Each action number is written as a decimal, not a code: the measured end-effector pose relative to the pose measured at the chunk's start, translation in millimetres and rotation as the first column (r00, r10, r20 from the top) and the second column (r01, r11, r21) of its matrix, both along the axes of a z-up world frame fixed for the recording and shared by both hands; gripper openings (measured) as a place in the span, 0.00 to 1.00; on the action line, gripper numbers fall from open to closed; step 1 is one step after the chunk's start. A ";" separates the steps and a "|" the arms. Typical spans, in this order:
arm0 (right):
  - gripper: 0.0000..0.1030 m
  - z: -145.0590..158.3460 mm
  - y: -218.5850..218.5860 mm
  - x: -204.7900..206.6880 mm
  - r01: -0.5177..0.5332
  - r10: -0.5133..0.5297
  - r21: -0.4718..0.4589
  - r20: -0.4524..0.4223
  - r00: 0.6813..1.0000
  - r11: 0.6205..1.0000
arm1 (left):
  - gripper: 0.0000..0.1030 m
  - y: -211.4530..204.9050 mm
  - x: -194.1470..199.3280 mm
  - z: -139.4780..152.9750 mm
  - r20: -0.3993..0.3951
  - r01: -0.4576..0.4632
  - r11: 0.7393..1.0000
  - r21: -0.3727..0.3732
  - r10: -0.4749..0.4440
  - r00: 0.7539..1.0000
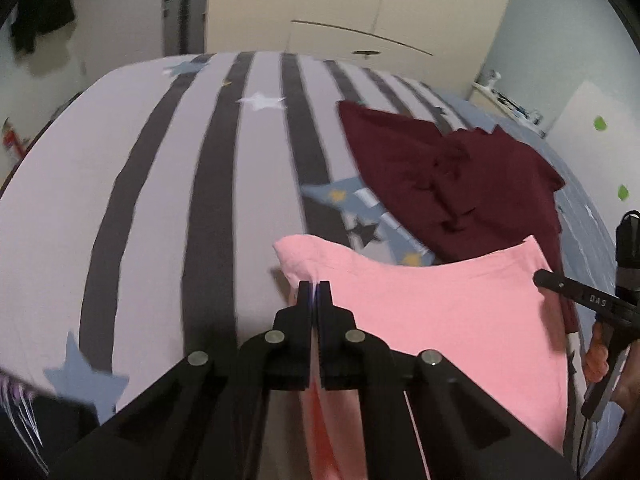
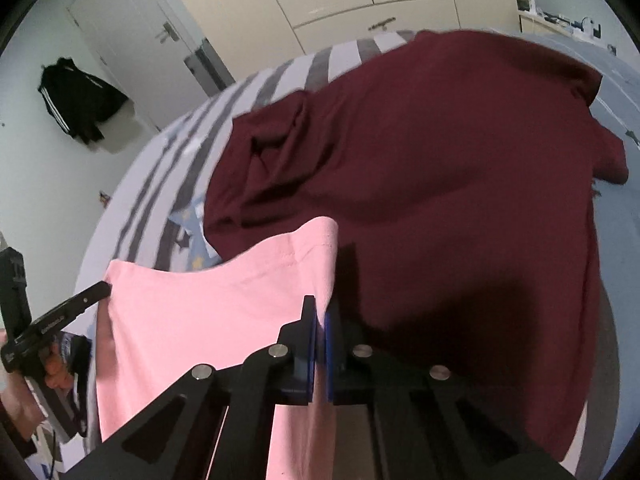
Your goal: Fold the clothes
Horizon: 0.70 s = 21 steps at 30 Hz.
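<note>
Two grippers hold one pink garment (image 1: 452, 312) stretched between them above the bed. Nearest the left wrist camera, the left gripper (image 1: 315, 290) has its fingers pressed together on the garment's left corner, the cloth running down between them. In the right wrist view, the right gripper (image 2: 320, 312) is likewise clamped on the opposite edge of the pink cloth, with pink fabric passing between its blue-padded fingers (image 2: 310, 334). The top hem sags in a shallow curve between the two grips.

Just beyond the pink garment lies a crumpled maroon garment (image 2: 440, 184), spread over the right part of the bed. Under both is a bed cover (image 1: 168, 184) of pale lilac with dark grey stripes and scattered stars, plus a blue star-printed patch (image 1: 360, 208) between the two garments.

Farther off stand cream wardrobe doors (image 1: 360, 4), a white door with a lever handle (image 2: 132, 28), and a black jacket (image 2: 80, 100) hanging on the wall.
</note>
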State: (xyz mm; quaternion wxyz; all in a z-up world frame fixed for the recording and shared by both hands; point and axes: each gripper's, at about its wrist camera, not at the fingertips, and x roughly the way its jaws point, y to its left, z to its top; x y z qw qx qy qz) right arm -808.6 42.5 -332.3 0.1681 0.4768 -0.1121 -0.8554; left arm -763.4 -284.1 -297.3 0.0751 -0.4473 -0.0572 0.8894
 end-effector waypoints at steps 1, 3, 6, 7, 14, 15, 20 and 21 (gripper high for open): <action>0.02 0.3 1.5 -1.0 -0.006 0.006 0.005 -0.002 1.000 1.000 | 0.01 3.8 -5.7 -0.7 0.004 0.014 1.000 -0.021 -0.014 1.000; 0.02 -2.5 4.5 -4.4 -0.004 0.004 0.023 0.010 1.000 1.000 | 0.01 8.7 -15.5 -6.5 0.026 0.029 0.998 -0.048 -0.027 0.999; 0.02 -6.9 9.0 -8.0 0.012 -0.013 0.026 0.028 1.000 1.000 | 0.01 10.3 -22.6 -20.5 0.062 0.020 0.997 -0.078 -0.015 0.998; 0.02 -8.6 9.6 -8.5 0.015 -0.016 0.029 0.033 0.999 0.999 | 0.01 10.9 -22.9 -26.2 0.074 0.017 0.995 -0.097 -0.010 0.997; 0.02 -16.9 14.5 -14.3 0.019 -0.021 0.052 0.044 0.999 0.998 | 0.02 11.3 -22.9 -37.2 0.080 -0.013 0.991 -0.130 0.024 0.996; 0.03 -15.2 14.7 -14.0 0.017 -0.019 0.055 0.037 0.999 0.998 | 0.02 7.7 -21.5 -31.3 0.055 -0.043 0.991 -0.128 0.050 0.997; 0.08 14.3 26.7 -4.9 0.047 -0.045 0.050 -0.052 0.998 0.998 | 0.06 -12.2 -3.1 -1.0 -0.037 -0.122 0.990 -0.070 0.119 0.992; 0.08 20.9 27.3 0.7 0.033 -0.029 0.051 -0.072 0.997 0.998 | 0.06 -11.7 7.4 3.8 -0.048 -0.097 0.993 -0.065 0.094 0.994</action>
